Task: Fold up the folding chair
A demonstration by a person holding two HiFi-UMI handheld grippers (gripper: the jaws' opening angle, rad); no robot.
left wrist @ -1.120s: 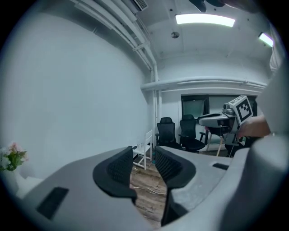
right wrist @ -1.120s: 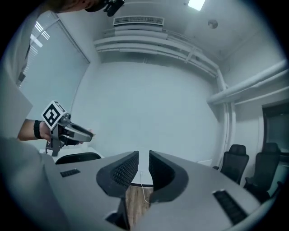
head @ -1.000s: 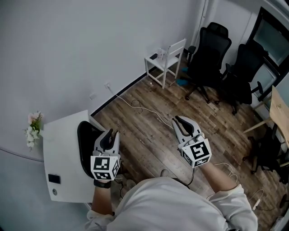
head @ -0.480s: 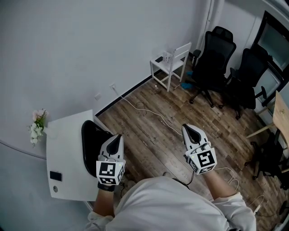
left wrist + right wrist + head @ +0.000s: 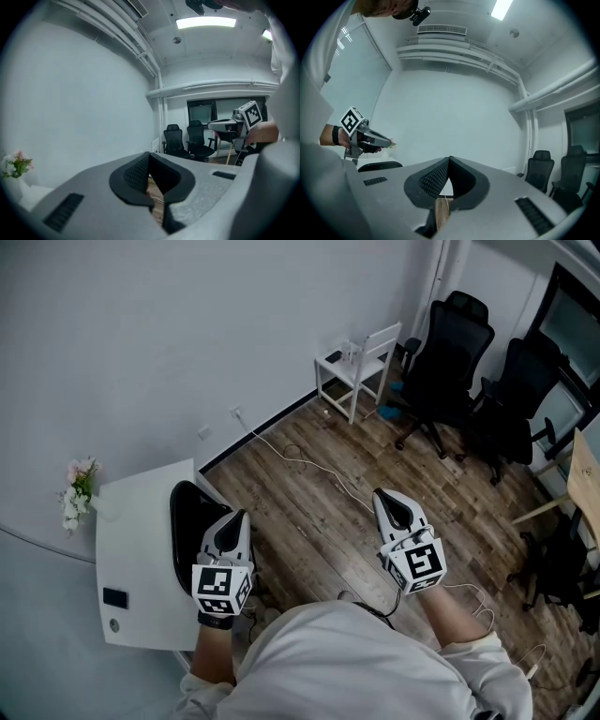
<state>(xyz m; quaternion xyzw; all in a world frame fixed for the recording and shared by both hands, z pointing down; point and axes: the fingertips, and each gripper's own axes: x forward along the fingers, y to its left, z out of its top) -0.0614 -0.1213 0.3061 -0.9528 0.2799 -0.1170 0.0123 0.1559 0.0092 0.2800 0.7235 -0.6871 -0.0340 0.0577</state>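
I read both pairs of jaws pressed together, nothing held. Left hand-held gripper (image 5: 232, 521) near, beside white bench (image 5: 141, 549); right hand-held gripper (image 5: 388, 502) near, above wood floor (image 5: 309, 512). White folding chair (image 5: 364, 360) stands unfolded far, against wall (image 5: 187, 334), left of black office chairs (image 5: 459, 343).

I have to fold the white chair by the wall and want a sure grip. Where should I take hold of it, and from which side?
On the chair, probably take the top rail of the backrest, from above on the open-floor side. It is a thin bar that stands clear and upright, while the seat carries small items and the wall is close behind.
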